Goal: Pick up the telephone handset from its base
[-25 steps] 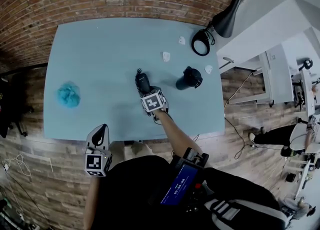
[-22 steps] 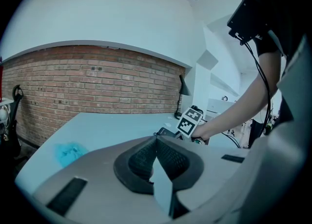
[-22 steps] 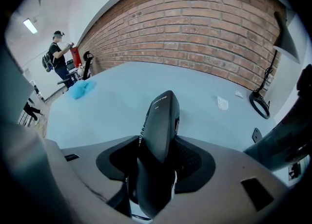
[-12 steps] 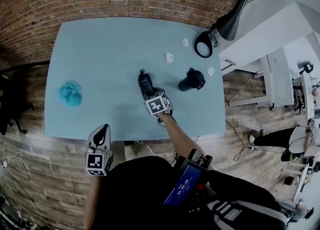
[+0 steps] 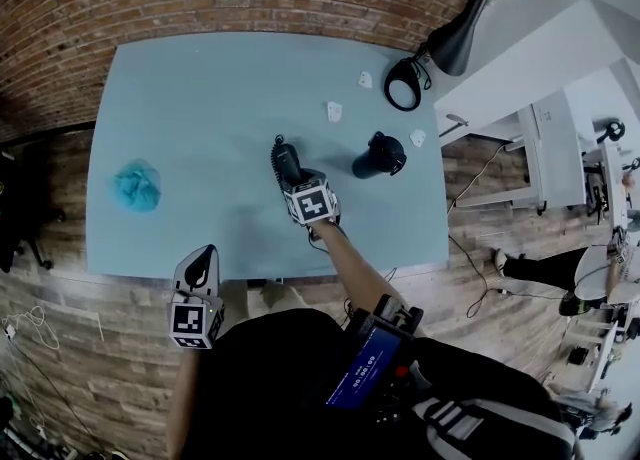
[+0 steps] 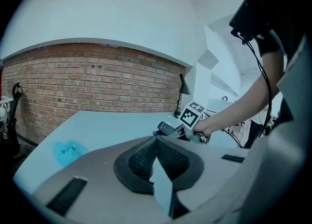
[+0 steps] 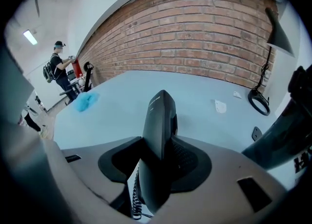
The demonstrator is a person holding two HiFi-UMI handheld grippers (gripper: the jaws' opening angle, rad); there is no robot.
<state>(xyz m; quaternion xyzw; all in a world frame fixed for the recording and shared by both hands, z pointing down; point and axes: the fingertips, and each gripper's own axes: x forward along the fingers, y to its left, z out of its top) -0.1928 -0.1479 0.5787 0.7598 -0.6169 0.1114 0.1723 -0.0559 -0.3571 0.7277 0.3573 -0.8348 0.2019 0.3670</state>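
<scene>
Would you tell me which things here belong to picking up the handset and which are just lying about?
Job: telephone handset; right gripper, its jaws have just been closing on it.
Lying about: blue puff; black lamp; white scraps; black object near the table's right edge; left gripper, shut.

The handset (image 7: 158, 135) has its near end hidden between the jaws of the right gripper (image 5: 296, 184). Its coiled cord (image 7: 135, 198) runs off the bottom edge. The white bits (image 5: 333, 112) at the far right are too small to identify.

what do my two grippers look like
Both the left gripper and right gripper have grey bodies with black ribbed pads, each carrying a white cube with black square markers. The person wears a black top.
</scene>
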